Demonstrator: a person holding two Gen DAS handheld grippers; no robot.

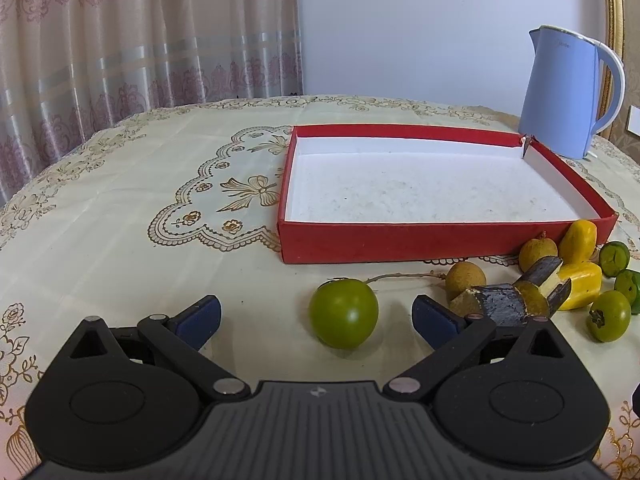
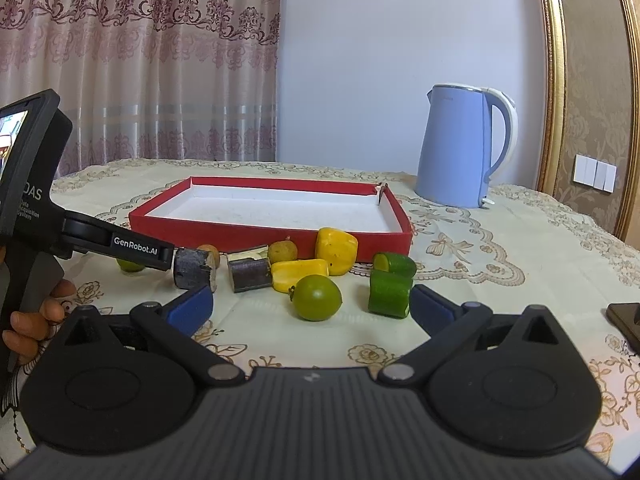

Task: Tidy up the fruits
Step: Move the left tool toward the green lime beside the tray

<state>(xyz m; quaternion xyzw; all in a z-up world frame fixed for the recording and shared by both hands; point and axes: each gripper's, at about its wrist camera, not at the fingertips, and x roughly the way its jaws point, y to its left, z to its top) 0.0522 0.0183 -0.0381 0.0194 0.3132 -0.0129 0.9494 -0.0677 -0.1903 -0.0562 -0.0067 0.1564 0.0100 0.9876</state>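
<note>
Left wrist view: my left tongs [image 1: 316, 320] stand wide open, gripping nothing, with a green fruit [image 1: 344, 313] on the table [image 1: 120, 208] between the blue tips, at lower centre. The red box [image 1: 400, 240] sits just behind it, mid-frame, nothing inside. In the right wrist view my right tongs [image 2: 310, 307] are open too, a second green fruit [image 2: 318, 297] lying between them; yellow pieces [image 2: 336, 250] lie against the box's front wall.
</note>
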